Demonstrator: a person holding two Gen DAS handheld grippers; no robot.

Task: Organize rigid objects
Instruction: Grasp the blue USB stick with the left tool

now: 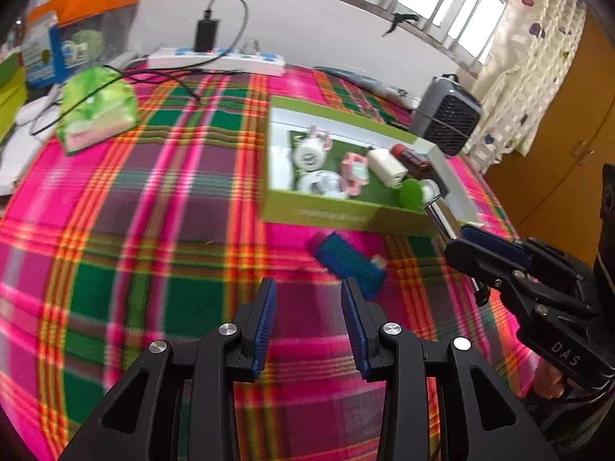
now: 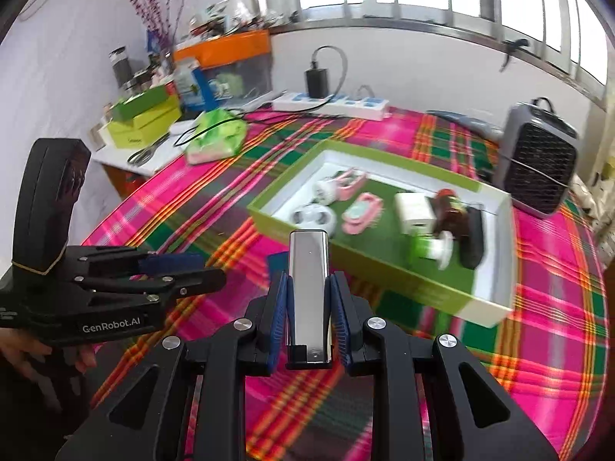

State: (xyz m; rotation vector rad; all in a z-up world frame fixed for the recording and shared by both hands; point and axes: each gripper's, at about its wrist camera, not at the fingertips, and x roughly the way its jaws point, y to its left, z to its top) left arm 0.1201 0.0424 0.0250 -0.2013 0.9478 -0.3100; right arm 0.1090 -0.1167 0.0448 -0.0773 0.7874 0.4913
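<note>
My right gripper is shut on a shiny silver metal bar and holds it above the plaid cloth, just short of the green box. The bar also shows in the left wrist view, beside the box's near right corner. The box holds several small items: white round cases, pink toys, a white charger, a brown bottle. My left gripper is open and empty, low over the cloth. A blue translucent object lies on the cloth just ahead of its right finger.
A grey fan heater stands behind the box on the right. A white power strip with a black charger lies at the back. A green tissue pack sits at the left. Boxes and clutter crowd a side table.
</note>
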